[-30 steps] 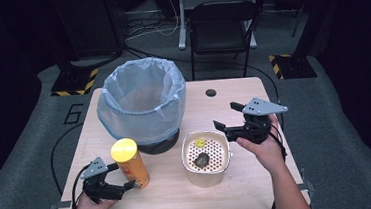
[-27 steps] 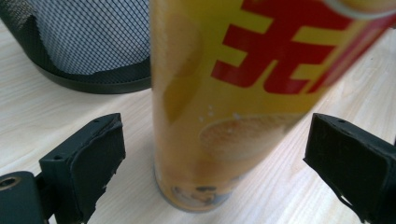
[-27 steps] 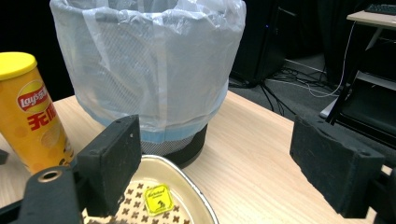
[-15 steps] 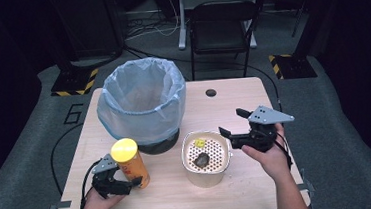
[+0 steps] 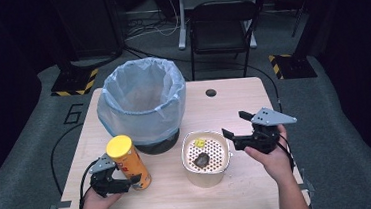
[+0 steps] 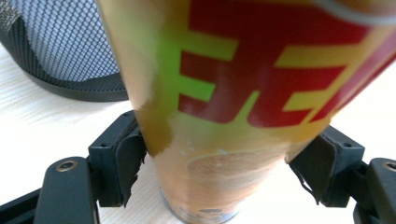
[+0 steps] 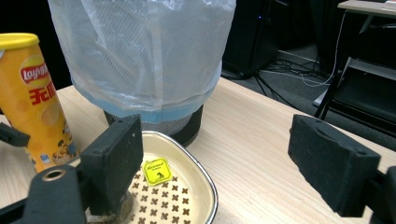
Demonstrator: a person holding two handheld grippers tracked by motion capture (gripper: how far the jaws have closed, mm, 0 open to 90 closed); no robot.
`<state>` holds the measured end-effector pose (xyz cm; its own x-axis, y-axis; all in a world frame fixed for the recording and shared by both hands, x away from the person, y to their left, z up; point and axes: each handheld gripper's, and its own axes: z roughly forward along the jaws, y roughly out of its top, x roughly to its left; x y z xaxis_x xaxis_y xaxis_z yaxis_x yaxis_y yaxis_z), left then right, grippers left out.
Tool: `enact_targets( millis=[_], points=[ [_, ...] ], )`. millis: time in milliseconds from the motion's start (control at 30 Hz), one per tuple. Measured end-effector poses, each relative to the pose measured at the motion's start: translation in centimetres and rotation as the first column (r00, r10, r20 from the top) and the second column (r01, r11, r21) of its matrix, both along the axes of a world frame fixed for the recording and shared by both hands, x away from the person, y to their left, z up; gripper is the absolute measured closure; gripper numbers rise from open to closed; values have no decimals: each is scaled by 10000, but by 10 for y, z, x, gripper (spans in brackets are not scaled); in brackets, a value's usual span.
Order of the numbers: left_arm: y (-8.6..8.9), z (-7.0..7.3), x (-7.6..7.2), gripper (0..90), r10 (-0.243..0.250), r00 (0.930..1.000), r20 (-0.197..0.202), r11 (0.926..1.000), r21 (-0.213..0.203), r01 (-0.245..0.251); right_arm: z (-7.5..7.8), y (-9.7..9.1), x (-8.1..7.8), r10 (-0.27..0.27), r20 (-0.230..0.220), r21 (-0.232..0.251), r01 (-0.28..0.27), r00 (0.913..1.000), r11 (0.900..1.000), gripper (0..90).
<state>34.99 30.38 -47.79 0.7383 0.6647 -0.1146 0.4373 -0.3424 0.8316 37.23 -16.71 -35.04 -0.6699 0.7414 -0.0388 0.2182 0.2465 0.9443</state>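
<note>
We log one crisp can (image 5: 128, 161) — left gripper (image 5: 124, 182) fingers just closed on its base for lifting — right gripper (image 5: 235, 130) fingers apart, empty.

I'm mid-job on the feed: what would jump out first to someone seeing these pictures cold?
The yellow chip can at the table's near left, standing upright with the left gripper shut on its lower part, its jaws having just closed. Behind it looms the bag-lined waste bin. Right of the can, the right gripper hangs open beside the cream perforated container.
</note>
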Motion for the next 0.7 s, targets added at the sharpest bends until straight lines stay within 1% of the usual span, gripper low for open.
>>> enact_targets(
  millis=[67,100,167,233,267,300,333,367,400,467,500,533,600,633,667,700],
  points=[
    [-1,0,-1,239,119,9999,123,9998,183,-121,-2,-1,1,2,-60,-3,-2,10000,10000,190],
    [-1,1,-1,239,155,9997,183,9997,209,-159,-3,-1,1,-32,-79,-60,31,10000,10000,191],
    [0,3,-2,240,107,9997,228,9997,231,-112,-5,-3,2,-71,-153,-166,68,9999,9998,198],
    [0,5,-3,240,89,9998,171,9997,241,-93,-7,-4,4,-127,-196,-238,123,9997,9996,201],
    [0,9,-4,240,-13,9998,189,9997,245,8,-8,-5,4,-145,-223,-341,138,9996,9993,201],
    [0,11,-5,240,34,9997,254,9998,190,-39,-8,-6,5,-251,-270,-301,243,9993,9993,201],
    [0,11,-5,240,34,9997,254,9998,190,-39,-9,-7,5,-199,-266,-403,189,9994,9990,202],
    [0,15,-7,240,4,9997,249,9998,206,-10,-9,-7,5,-199,-266,-403,189,9994,9990,202],
    [0,22,-9,240,22,9997,261,9999,115,-25,-10,-8,5,-320,-316,-460,305,9990,9985,203],
    [0,30,-10,240,-12,9998,203,10000,80,10,-10,-9,6,-382,-396,-487,363,9985,9982,205],
    [0,30,-10,240,-12,9998,203,10000,80,10,-10,-9,6,-382,-396,-487,363,9985,9982,205],
    [0,34,-11,240,49,9999,155,10000,62,-50,-11,-9,6,-407,-424,-480,387,9983,9981,207],
    [0,42,-12,240,24,9999,103,9999,97,-25,-13,-10,8,-362,-490,-621,332,9981,9975,208],
    [1,48,-13,240,60,9999,95,9999,161,-61,-15,-11,10,-457,-641,-649,415,9969,9970,209],
    [1,52,-13,240,85,9999,99,9998,161,-87,-16,-11,10,-486,-677,-640,443,9965,9970,209],
    [1,52,-13,240,85,9999,99,9998,161,-87,-16,-11,10,-486,-677,-640,443,9965,9970,209]
  ],
)
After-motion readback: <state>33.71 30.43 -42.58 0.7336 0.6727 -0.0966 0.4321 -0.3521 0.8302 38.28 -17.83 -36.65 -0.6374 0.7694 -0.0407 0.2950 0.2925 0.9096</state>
